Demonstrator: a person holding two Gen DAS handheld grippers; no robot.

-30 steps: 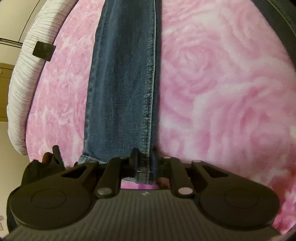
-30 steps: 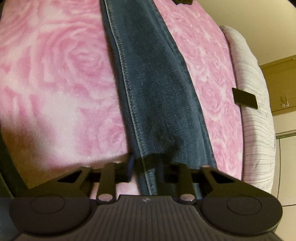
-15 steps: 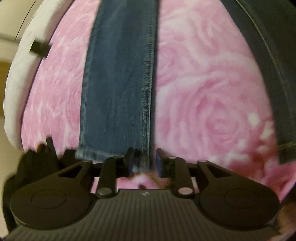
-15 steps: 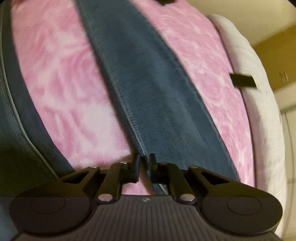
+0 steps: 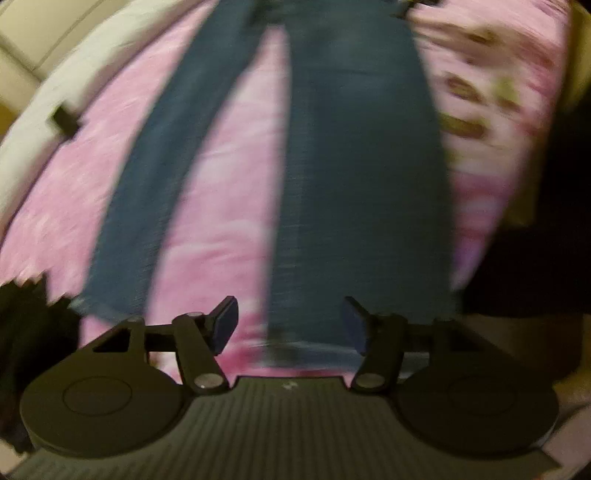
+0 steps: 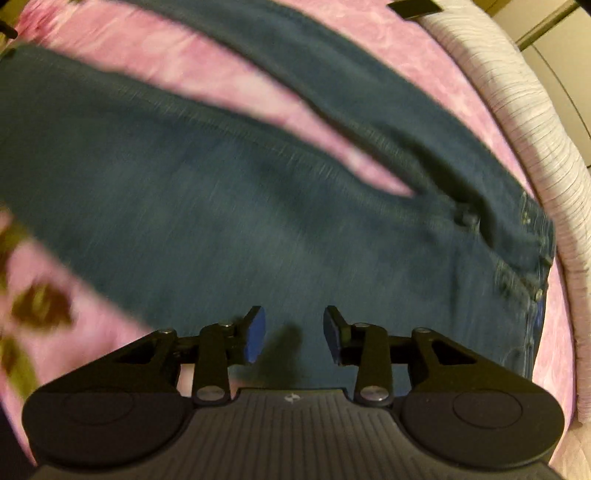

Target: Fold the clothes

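A pair of blue jeans (image 5: 354, 177) lies spread flat on a pink rose-patterned blanket (image 5: 229, 206), its two legs apart in a V. In the left wrist view my left gripper (image 5: 290, 325) is open and empty, just above the hem of one leg. In the right wrist view the jeans (image 6: 207, 206) fill the middle, with the waistband and rivets at the right. My right gripper (image 6: 293, 334) is open and empty over the denim of the thigh area. Both views are motion-blurred.
A white ribbed mattress edge (image 6: 517, 122) with a black tag (image 6: 413, 7) runs along the far side of the blanket (image 6: 424, 48). It also shows in the left wrist view (image 5: 40, 107). A dark shape (image 5: 535, 258) sits at the right in the left wrist view.
Both grippers have opened and let go of the jeans leg they were gripping. Both have pulled back and swung, so that both legs now show spread on the blanket.
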